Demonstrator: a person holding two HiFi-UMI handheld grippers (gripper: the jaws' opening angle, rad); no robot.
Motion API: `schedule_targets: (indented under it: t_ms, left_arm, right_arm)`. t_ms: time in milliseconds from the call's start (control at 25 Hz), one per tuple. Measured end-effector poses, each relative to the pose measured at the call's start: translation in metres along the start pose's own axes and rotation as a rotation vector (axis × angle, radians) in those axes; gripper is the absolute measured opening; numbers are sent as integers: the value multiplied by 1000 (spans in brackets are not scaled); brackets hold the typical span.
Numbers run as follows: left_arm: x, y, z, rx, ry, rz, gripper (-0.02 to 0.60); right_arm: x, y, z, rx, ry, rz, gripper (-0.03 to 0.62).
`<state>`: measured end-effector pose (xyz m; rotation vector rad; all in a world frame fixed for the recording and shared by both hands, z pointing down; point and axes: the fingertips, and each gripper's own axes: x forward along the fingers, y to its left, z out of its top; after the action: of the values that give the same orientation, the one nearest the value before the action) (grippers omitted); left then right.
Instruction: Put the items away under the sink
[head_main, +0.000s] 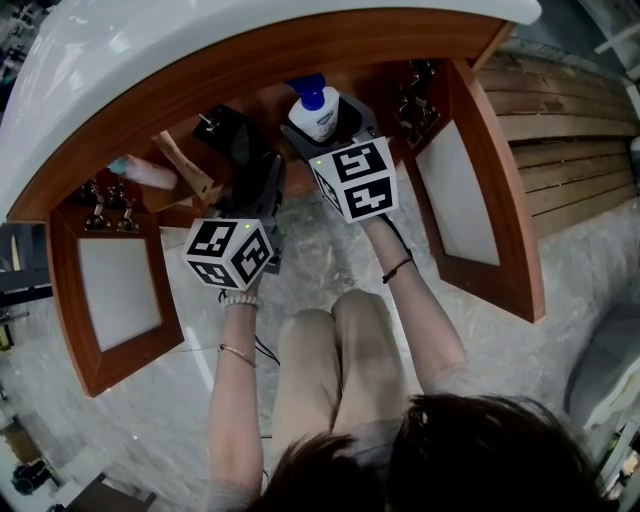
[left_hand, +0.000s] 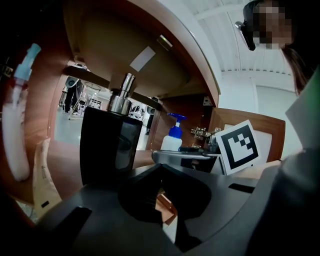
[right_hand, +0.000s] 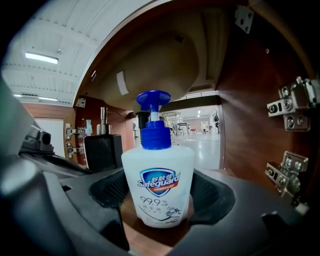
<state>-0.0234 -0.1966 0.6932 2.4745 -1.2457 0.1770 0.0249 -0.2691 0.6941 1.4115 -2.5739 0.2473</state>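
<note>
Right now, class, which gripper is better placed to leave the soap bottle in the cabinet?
Right, probably. The right gripper holds the soap bottle, inside the cabinet. The left gripper is shut and empty, beside the black dispenser.

we see a smooth white plastic soap bottle (right_hand: 157, 185) in the middle, with a blue plastic pump (right_hand: 153, 117). at left, the black dispenser (left_hand: 110, 150) is glossy and its pump top (left_hand: 122, 95) is shiny metal. the cabinet (head_main: 250, 75) is smooth reddish wood with shiny metal hinges (right_hand: 292, 102).
</note>
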Motion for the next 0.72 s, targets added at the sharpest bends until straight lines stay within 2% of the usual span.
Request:
schedule_targets:
  t_ms: [280, 480, 720]
  left_arm:
    - [-5, 0, 2, -21, 1, 9, 3]
    - [-11, -8, 6, -31, 11, 4, 3]
    - [-25, -18, 24, -44, 18, 13, 2]
  right_arm:
    - [-1, 1, -4, -43, -14, -6, 367]
    - [-9, -2, -4, 13, -10, -33, 368]
    - [-28, 6, 17, 39, -16, -14, 367]
